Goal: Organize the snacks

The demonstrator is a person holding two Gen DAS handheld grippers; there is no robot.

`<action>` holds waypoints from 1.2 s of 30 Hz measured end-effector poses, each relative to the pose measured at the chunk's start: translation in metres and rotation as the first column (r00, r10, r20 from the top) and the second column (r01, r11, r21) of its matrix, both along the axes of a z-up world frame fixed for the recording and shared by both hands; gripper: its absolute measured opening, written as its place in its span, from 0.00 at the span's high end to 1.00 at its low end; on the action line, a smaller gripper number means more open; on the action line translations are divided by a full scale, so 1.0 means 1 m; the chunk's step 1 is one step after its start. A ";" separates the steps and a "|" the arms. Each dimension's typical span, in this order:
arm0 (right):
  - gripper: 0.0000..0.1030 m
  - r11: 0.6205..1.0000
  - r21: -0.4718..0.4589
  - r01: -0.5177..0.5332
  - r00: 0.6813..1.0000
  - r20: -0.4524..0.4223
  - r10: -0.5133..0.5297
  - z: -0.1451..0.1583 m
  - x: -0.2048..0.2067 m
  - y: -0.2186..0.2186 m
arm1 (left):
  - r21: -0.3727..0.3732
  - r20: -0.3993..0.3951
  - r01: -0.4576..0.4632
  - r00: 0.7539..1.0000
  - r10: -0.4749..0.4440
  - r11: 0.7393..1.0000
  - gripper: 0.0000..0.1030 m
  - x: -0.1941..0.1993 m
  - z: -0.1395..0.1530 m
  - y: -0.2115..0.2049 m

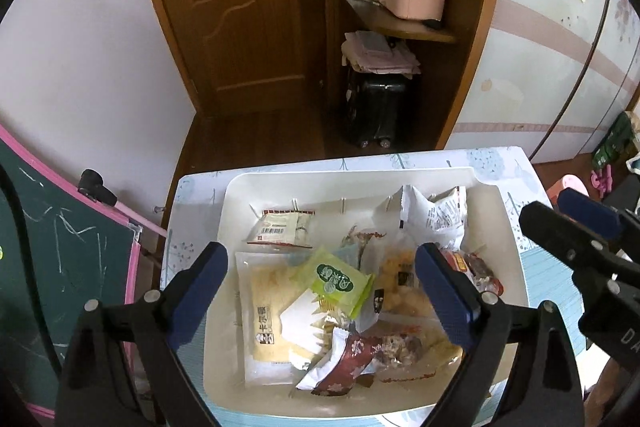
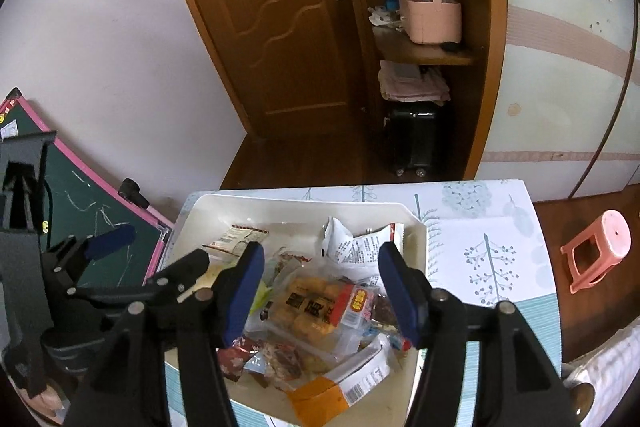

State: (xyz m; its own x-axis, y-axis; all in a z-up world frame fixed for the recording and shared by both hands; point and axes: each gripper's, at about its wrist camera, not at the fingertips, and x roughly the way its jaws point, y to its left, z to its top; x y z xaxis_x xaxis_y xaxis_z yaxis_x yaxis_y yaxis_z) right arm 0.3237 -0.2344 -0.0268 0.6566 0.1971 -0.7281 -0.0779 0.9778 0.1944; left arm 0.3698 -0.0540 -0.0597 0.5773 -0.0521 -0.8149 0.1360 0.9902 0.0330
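I have both grippers spread wide, holding nothing: left gripper [image 1: 320, 279] and right gripper [image 2: 320, 287] hover over the white bin [image 1: 240, 187], snack packets [image 1: 332, 281] heaped at twelve o'clock

Both wrist views look steeply down, close above white bin [image 1: 496, 211] [image 2: 416, 227] on table [image 1: 532, 267] [image 2: 492, 267]; door [image 1: 240, 7] [image 2: 272, 7] beyond shared.

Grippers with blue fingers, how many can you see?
2. The left gripper hangs open over the white bin of snacks; the right gripper hangs open beside it, over the same bin.
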 end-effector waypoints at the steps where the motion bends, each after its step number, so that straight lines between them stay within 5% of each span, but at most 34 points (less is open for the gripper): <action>1: 0.42 1.000 -0.004 0.002 1.000 0.002 -0.002 0.000 0.000 0.000 | -0.004 -0.003 -0.002 1.000 0.002 1.000 0.09 -0.001 0.000 0.000; 18: 0.42 1.000 -0.018 0.012 0.999 0.050 -0.011 0.035 -0.034 0.000 | -0.024 0.023 -0.007 1.000 0.007 1.000 0.08 -0.045 0.047 0.004; 36: 0.40 1.000 -0.025 -0.012 0.991 0.136 0.015 0.083 -0.142 -0.002 | -0.023 0.142 -0.015 0.990 0.019 1.000 0.03 -0.192 0.106 0.007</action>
State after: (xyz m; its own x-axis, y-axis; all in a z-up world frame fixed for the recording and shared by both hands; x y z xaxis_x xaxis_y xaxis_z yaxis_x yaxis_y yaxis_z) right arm 0.1817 -0.2364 0.0557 0.7470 0.1906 -0.6370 -0.1155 0.9807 0.1580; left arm 0.1780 -0.0466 0.0459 0.6879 -0.0579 -0.7235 0.1146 0.9930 0.0295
